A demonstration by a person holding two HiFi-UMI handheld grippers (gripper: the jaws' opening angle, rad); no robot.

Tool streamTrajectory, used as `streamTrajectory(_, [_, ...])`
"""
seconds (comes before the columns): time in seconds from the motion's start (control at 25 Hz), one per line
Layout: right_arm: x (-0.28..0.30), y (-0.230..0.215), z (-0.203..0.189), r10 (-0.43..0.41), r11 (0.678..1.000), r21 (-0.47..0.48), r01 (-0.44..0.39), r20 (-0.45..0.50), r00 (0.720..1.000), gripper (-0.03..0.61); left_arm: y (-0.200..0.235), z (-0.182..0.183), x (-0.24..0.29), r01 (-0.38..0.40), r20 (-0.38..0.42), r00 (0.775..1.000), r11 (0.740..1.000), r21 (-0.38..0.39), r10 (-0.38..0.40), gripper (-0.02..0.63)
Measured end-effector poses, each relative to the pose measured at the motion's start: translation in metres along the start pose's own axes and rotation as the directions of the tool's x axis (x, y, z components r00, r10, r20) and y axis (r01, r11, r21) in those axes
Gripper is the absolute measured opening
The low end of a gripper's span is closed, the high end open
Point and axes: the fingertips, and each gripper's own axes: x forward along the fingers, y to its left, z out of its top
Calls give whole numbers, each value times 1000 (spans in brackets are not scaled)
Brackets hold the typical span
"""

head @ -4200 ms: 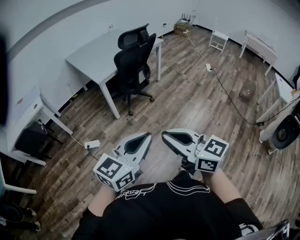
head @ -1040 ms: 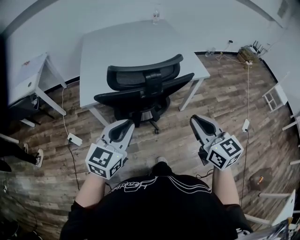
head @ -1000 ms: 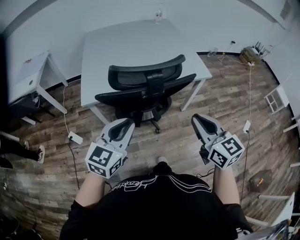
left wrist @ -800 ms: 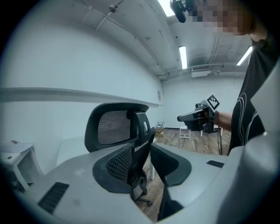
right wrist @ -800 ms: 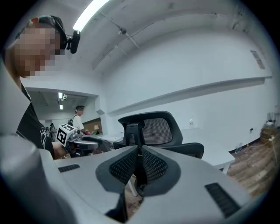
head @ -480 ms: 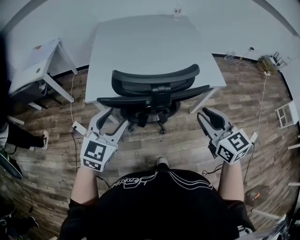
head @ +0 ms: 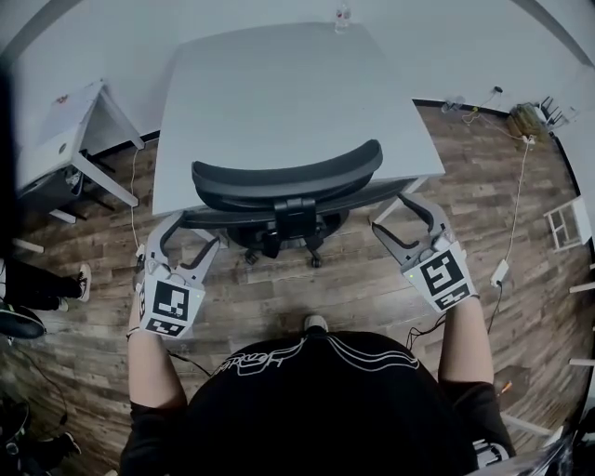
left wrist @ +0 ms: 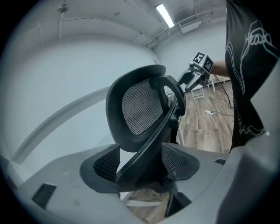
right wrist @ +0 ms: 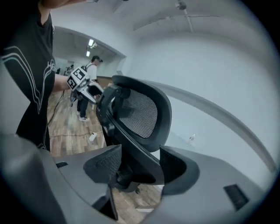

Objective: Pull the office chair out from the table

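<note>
The black mesh office chair [head: 288,197] stands tucked under the grey table [head: 279,93], with its back towards me. My left gripper [head: 186,237] is at the left end of the backrest and my right gripper [head: 400,218] at the right end. Both sets of jaws are opening. In the left gripper view the backrest's edge [left wrist: 144,144] lies between the left gripper's [left wrist: 140,159] spread pads. The right gripper view shows the same for the right gripper [right wrist: 140,164] on the chair's other edge [right wrist: 131,153]. I cannot see either pair of pads pressing on the frame.
A small white side table [head: 70,130] stands at the left. A bottle [head: 342,13] sits at the grey table's far edge. A cable and power strip [head: 499,272] lie on the wooden floor at the right, near a white rack [head: 565,223]. Someone's shoe [head: 19,321] shows far left.
Both grippers went forward from in front of me to the two ends of the chair's backrest, rolled onto their sides, and their jaws went from shut to wide apart.
</note>
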Motion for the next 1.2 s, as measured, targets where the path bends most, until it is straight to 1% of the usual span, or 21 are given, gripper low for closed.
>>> streamTrajectory(0.12, [19,-16,-18,-26,994,-111,18,-79,997,275,0,-8,11,26,-56,998,998,60,-22,278])
streamTrajectory(0.24, [38,-20,-33,-23,982,-189,-1,-122,992,275,-1,-17,18,71,-125,991,988,139,-53,278])
streamTrajectory(0.32, [47,-20,-39,-25,965,-261,-13,-143,989,275,-2,-24,22,97,-164,984,977,190,-66,276])
streamTrajectory(0.44, [57,-17,-41,-3,935,-351,-53,-157,988,276,-2,-34,29,110,-218,975,956,272,-50,276])
streamTrajectory(0.52, [61,-16,-43,9,909,-408,-80,-175,985,276,0,-39,33,113,-250,968,944,311,-33,276])
streamTrajectory(0.56, [63,-18,-46,-1,891,-446,-87,-193,981,276,0,-41,35,117,-262,965,941,318,-31,276])
streamTrajectory(0.68, [66,-25,-57,-57,822,-560,-102,-259,964,275,-2,-44,39,124,-278,960,949,290,-40,275])
streamTrajectory(0.72, [67,-25,-59,-56,809,-576,-116,-273,960,275,-2,-44,40,118,-278,960,953,279,-37,268])
streamTrajectory(0.76, [69,-23,-59,-40,804,-578,-136,-282,958,275,-1,-43,40,107,-276,961,955,275,-28,260])
streamTrajectory(0.8, [70,-20,-58,-17,803,-575,-160,-290,957,273,0,-43,40,98,-277,961,955,281,-17,242])
streamTrajectory(0.84, [71,-17,-58,3,800,-573,-180,-297,955,257,2,-43,39,95,-282,959,950,296,-8,230])
streamTrajectory(0.92, [73,-15,-58,23,788,-579,-211,-314,949,217,2,-44,39,113,-306,952,937,331,-7,218])
streamTrajectory(1.12, [72,-13,-61,105,778,-543,-316,-383,918,199,0,-48,41,178,-381,925,893,412,-9,190])
streamTrajectory(1.2, [71,-12,-60,128,769,-540,-342,-394,910,193,0,-48,41,200,-413,911,882,426,-7,186])
